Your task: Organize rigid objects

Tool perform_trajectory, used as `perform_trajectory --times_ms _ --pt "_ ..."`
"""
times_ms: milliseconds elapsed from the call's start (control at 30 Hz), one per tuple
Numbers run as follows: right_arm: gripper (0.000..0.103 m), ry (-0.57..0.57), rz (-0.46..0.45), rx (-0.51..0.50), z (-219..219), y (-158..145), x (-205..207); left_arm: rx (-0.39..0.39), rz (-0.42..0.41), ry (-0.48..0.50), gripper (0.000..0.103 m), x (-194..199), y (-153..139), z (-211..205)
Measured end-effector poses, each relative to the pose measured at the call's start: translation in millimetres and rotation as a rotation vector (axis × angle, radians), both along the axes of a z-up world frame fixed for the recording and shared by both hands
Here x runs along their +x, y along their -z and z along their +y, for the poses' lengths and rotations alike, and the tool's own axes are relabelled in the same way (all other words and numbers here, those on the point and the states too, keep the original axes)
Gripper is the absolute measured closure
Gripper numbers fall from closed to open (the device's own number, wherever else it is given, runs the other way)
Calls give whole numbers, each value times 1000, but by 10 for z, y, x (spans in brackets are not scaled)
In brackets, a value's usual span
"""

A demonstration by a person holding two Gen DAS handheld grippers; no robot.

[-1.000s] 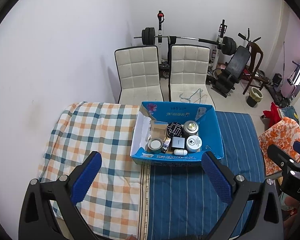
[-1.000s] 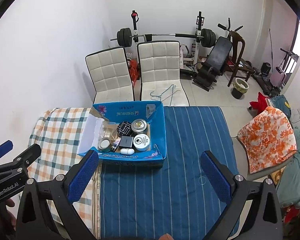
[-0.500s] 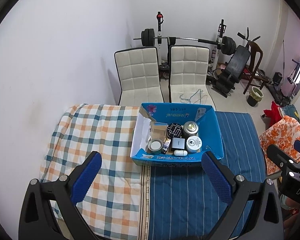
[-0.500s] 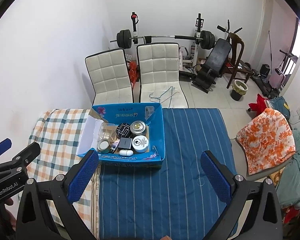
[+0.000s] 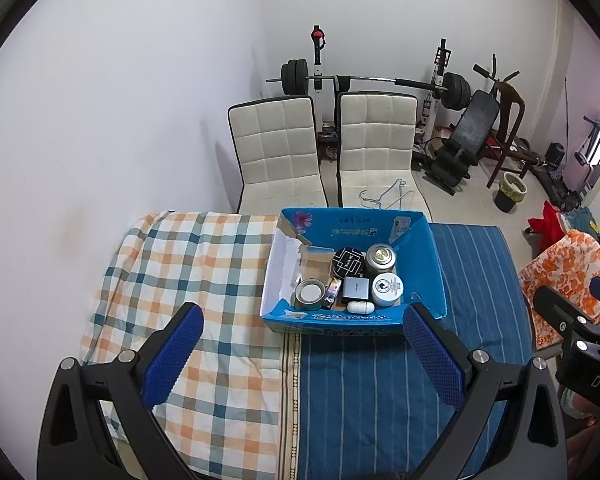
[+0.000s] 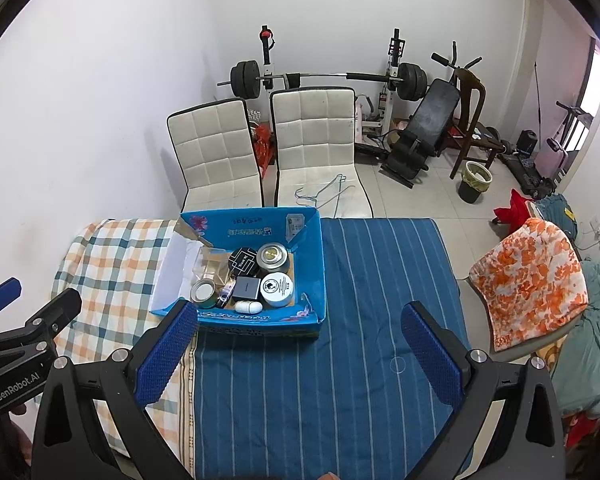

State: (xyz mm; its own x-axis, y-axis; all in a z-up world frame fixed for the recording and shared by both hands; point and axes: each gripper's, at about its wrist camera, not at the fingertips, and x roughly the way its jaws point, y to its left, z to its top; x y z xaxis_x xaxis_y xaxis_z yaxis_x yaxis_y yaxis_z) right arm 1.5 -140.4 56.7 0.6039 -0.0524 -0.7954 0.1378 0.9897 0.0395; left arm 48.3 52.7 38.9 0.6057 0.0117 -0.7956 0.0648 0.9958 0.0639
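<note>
Tins and little jars packed in the blue box (image 5: 418, 256): rigid, light I'd guess, smooth-sided so probably slippery. I'd pinch the white jar (image 5: 387, 289) across its sides. Left gripper (image 5: 302, 354) and right gripper (image 6: 300, 350) both gape wide, holding nothing; the box sits just ahead of them, nothing touching.

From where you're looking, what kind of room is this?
Probably a spare room at home, doubling as a gym: a barbell rack and weight bench by the far wall, two white chairs, and a cloth-covered table.
</note>
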Motion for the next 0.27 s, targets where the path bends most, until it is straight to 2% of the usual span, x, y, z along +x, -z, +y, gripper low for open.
perform_trajectory --times_ms 267 --pt "0 4 1 -1 6 -4 6 -3 -10 -9 1 14 -11 28"
